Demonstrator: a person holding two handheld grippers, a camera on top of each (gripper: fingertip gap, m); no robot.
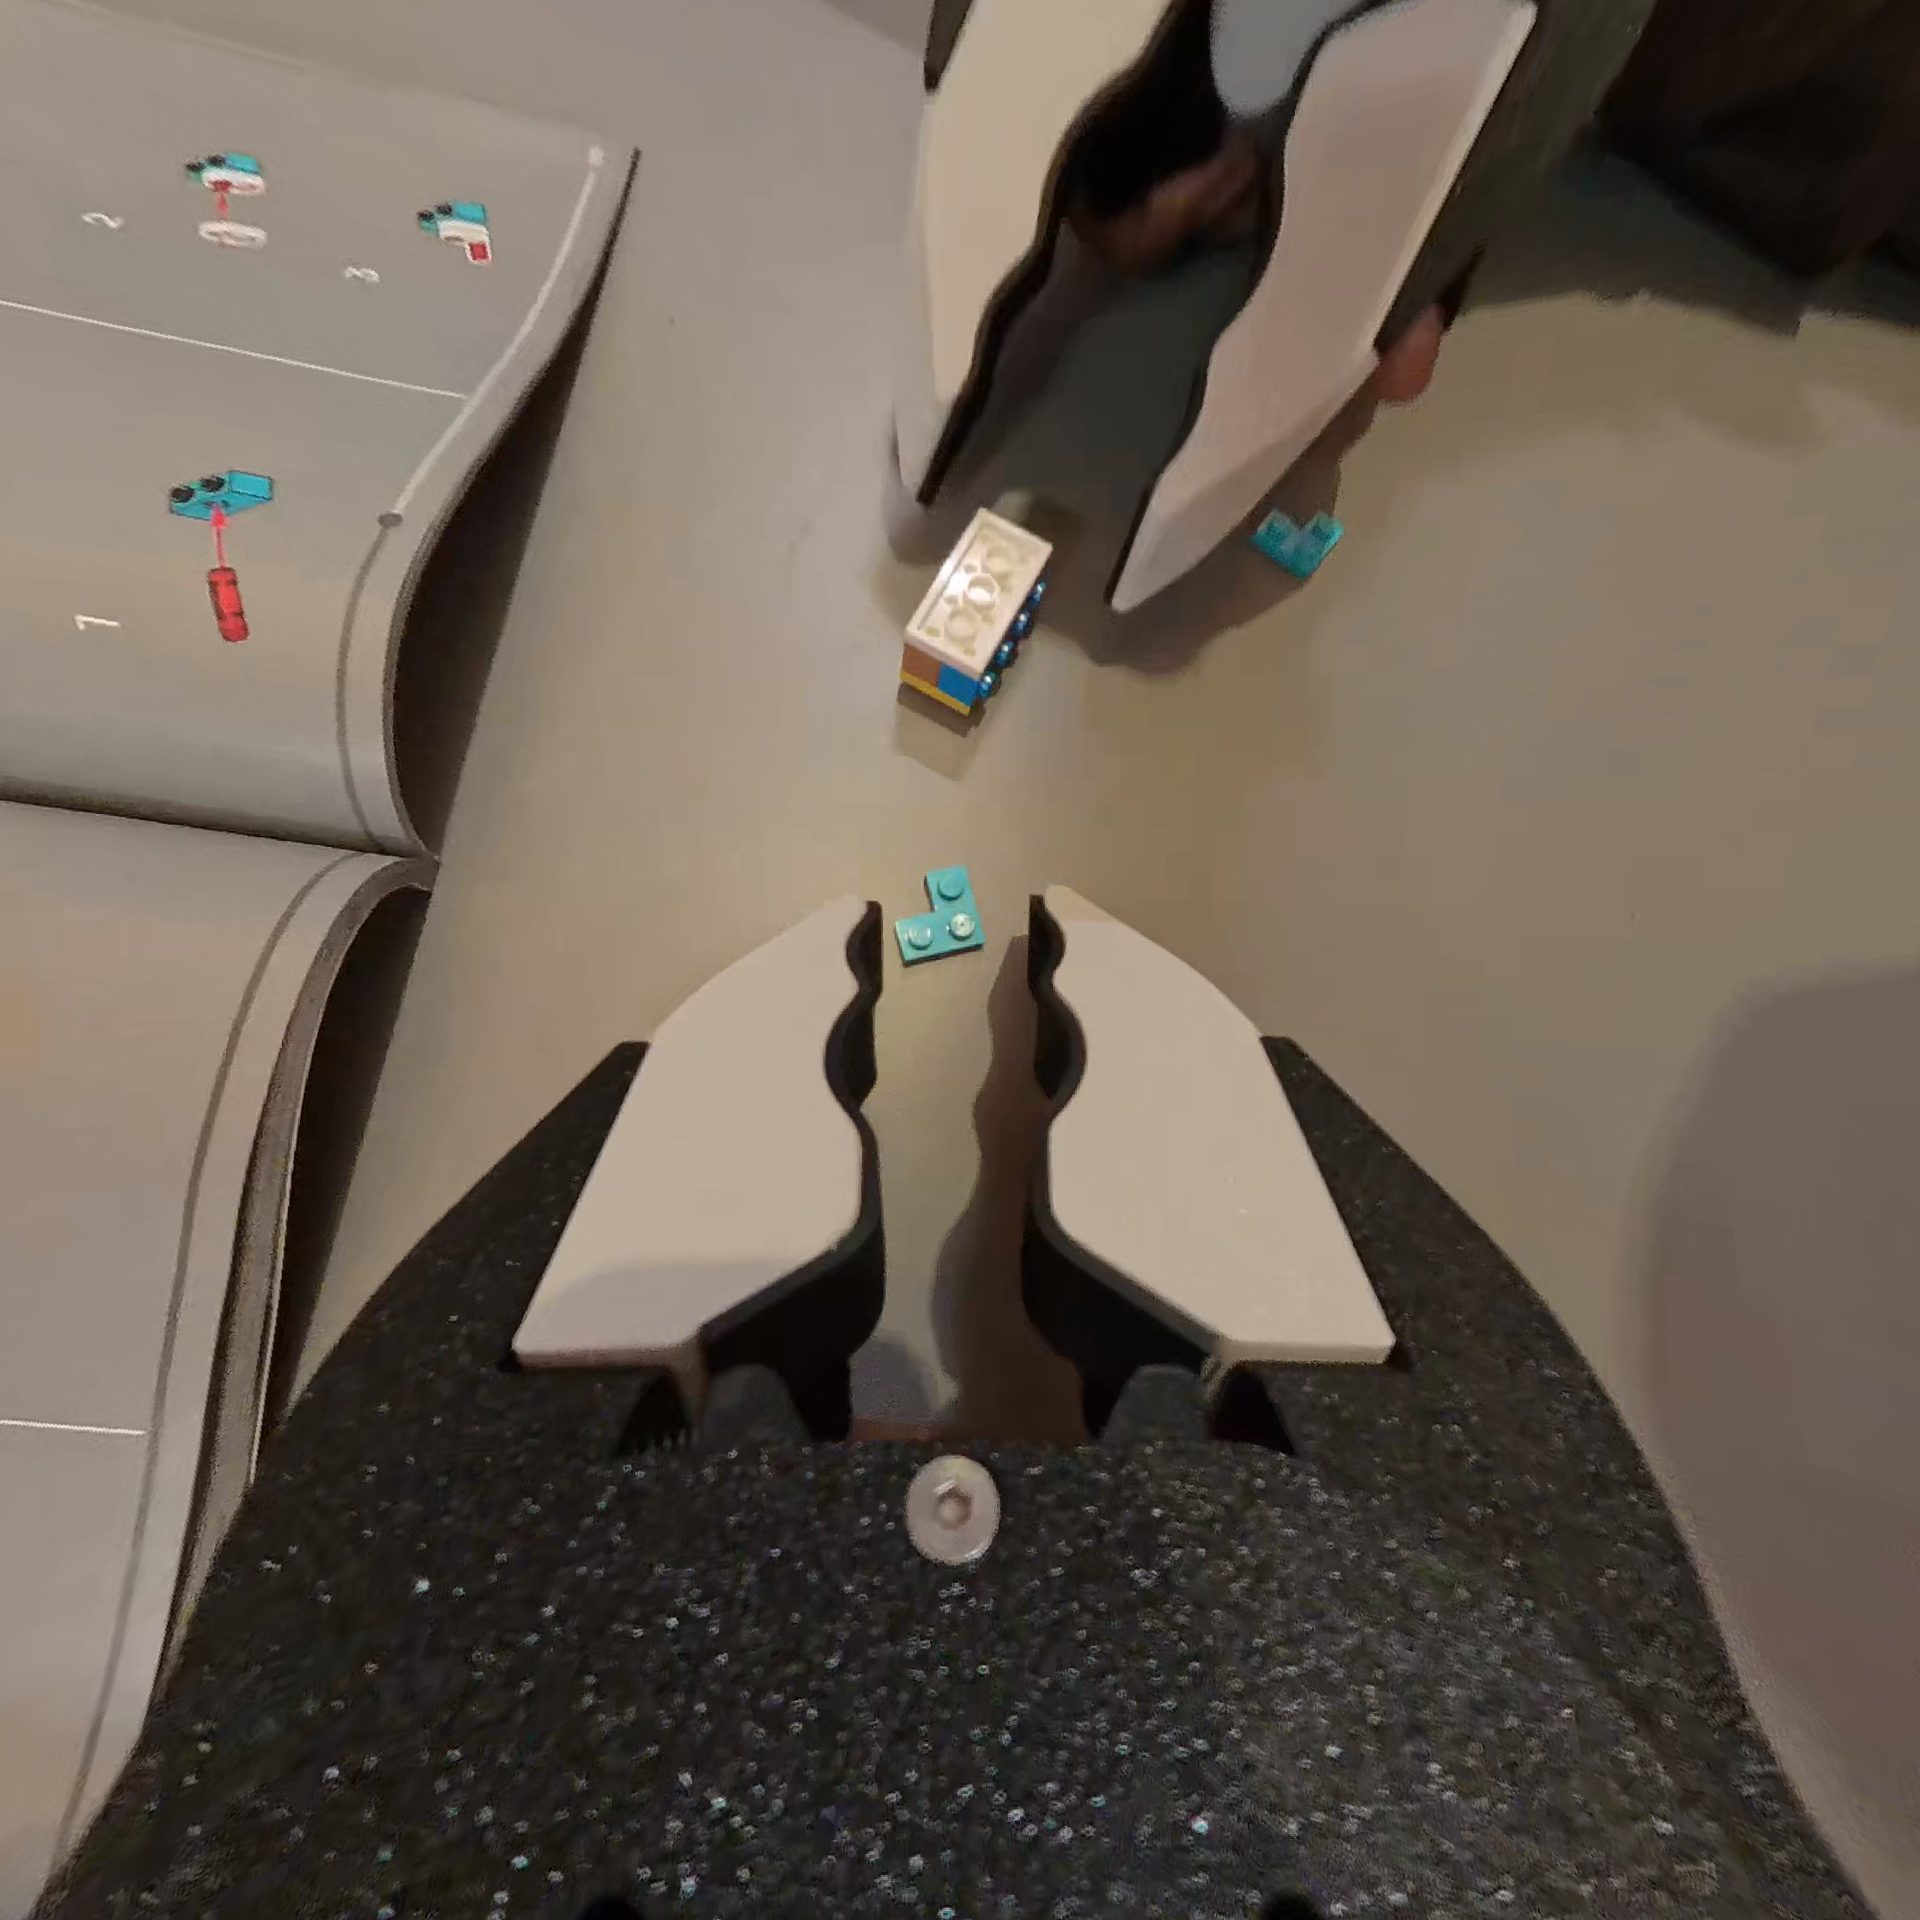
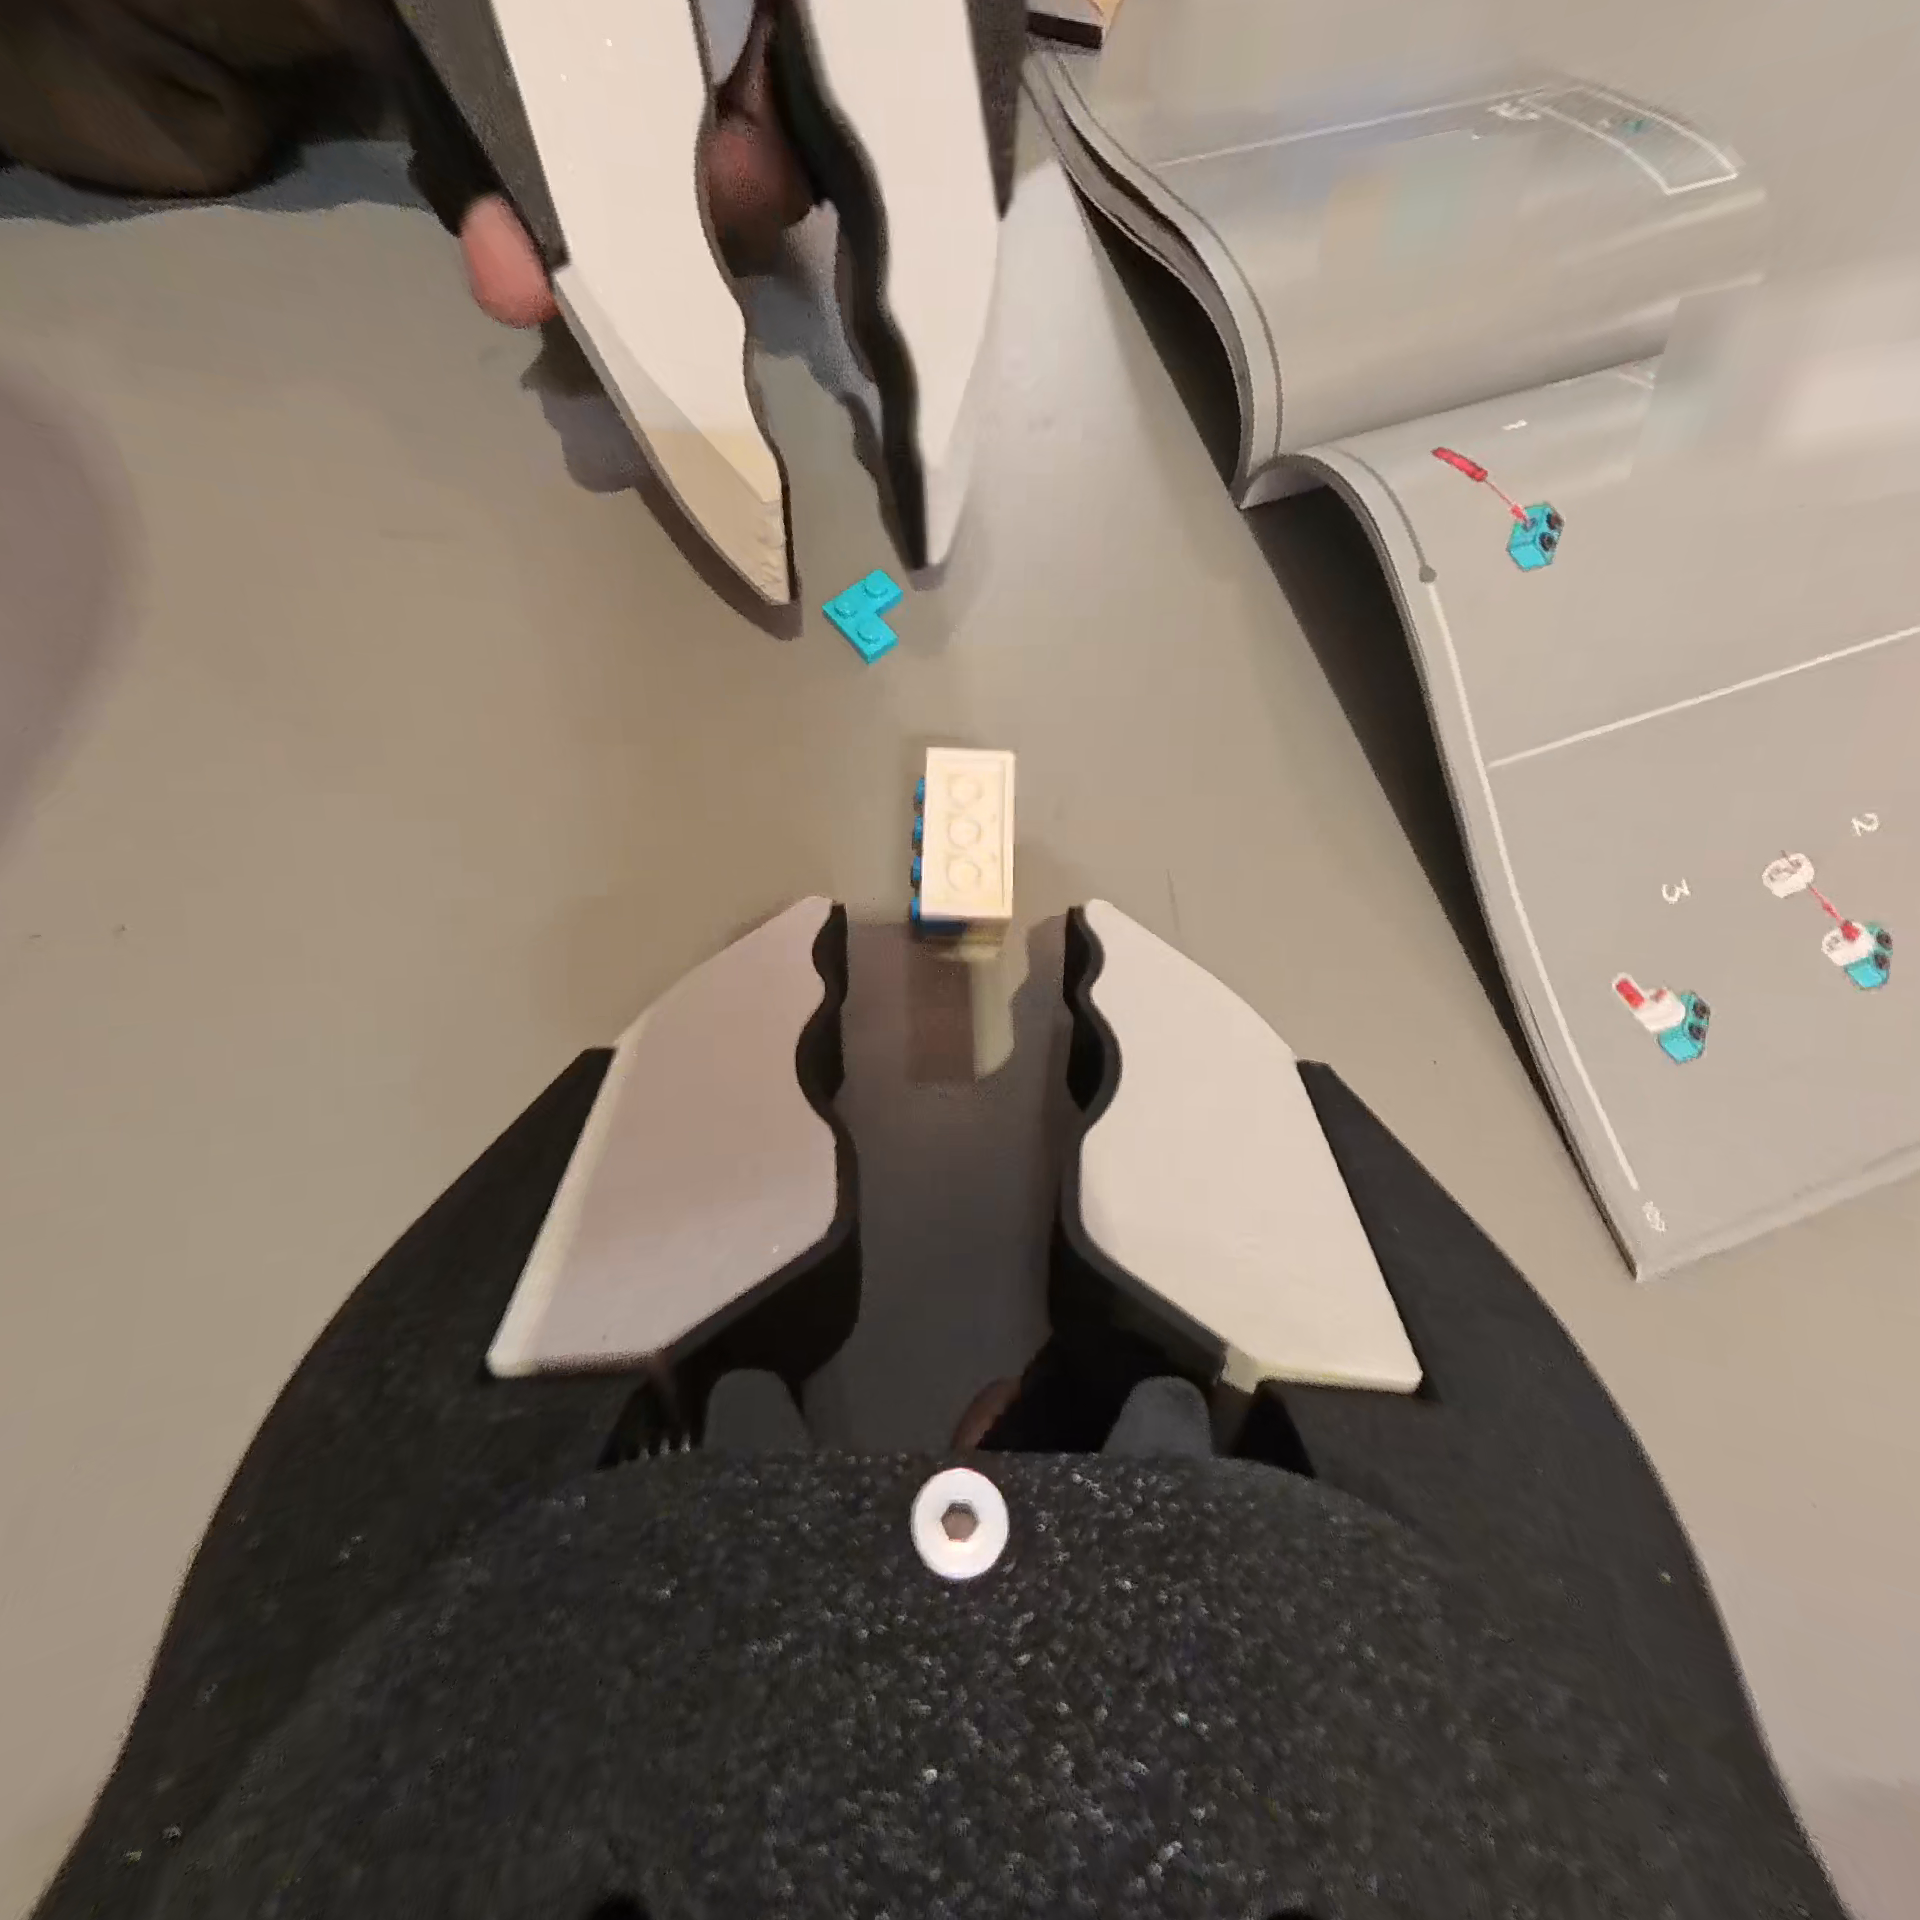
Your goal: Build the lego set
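Two grippers gaping, empty | left gripper (image 1: pixel 951 914) straddling teal corner plate (image 1: pixel 938 921) on table (image 1: pixel 1455 935) | right gripper (image 2: pixel 951 920) before small brick stack (image 2: pixel 966 844) | plate: light, thin, rigid, likely slippery; pinch opposite edges

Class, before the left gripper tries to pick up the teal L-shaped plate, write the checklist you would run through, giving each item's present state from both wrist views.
1. Left gripper open: ok, a gap shows between the fingers.
2. Teal L-shaped plate lined up between the fingertips: ok.
3. Plate lying flat, studs up, on the table: ok.
4. Fingertips down at plate level: cannot tell.
5. Right gripper empty and apart from the plate: ok, it is open near the white-topped brick stack.
6. Instruction booklet open and visible: ok.
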